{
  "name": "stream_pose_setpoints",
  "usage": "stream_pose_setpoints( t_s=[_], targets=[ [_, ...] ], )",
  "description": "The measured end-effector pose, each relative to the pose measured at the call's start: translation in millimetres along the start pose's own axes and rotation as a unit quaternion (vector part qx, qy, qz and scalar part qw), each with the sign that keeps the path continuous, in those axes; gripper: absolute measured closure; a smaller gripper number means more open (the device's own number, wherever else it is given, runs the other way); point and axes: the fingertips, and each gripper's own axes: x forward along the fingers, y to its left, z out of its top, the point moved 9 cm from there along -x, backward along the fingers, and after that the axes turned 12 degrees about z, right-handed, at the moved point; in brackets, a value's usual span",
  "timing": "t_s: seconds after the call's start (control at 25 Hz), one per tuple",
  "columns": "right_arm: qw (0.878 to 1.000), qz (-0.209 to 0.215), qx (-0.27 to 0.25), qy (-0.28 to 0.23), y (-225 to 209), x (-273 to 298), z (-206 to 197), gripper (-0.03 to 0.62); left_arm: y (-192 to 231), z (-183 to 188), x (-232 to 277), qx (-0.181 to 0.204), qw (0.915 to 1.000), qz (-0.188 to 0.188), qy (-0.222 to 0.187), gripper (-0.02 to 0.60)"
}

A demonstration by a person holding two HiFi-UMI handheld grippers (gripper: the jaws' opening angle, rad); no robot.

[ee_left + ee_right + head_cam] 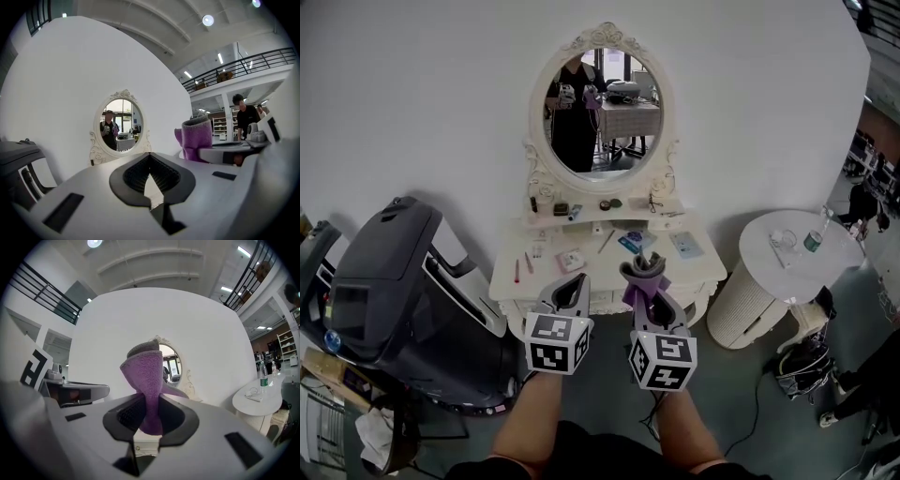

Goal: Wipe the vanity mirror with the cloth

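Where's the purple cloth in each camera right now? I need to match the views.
Head view: cloth just below centre, held in the right gripper.
Left gripper view: cloth right of centre.
Right gripper view: cloth at centre, clamped between the jaws.
Shared landmark: the oval vanity mirror.

Front of vanity mirror (602,111): I see open air up to the glass.
Below it: jars (546,199) on its shelf (614,221) and small items (572,260) on the dressing table (696,272) crowd a low pass.
Left of it: dark machine (389,281), well apart.
Right of it: round white table (825,267), well apart.
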Motion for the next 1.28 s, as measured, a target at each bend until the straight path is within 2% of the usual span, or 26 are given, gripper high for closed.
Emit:
stream_pose_setpoints(
  t_s=[0.16,0.44,0.76,1.28],
  targets=[
    [1.0,0.007,-0.002,0.002,-15.1,8.0,-0.7,0.519,-8.4,1.4,20.2,0.004,1.0,0.002,0.008,0.584],
    [1.0,0.012,0.018,0.009,-43.7,40.3,-6.5,0.519,-12.1,-1.4,61.6,0.008,0.9998,-0.016,0.011,0.584],
    [1.0,0.005,-0.006,0.009,-66.1,111.5,12.3,0.519,23.7,5.3,129.9,-0.014,0.9998,-0.01,0.006,0.584],
    [1.0,-0.01,-0.027,0.006,-88.9,236.0,34.2,0.519,87.5,20.0,243.9,-0.02,0.9996,-0.021,-0.002,0.584]
  ],
)
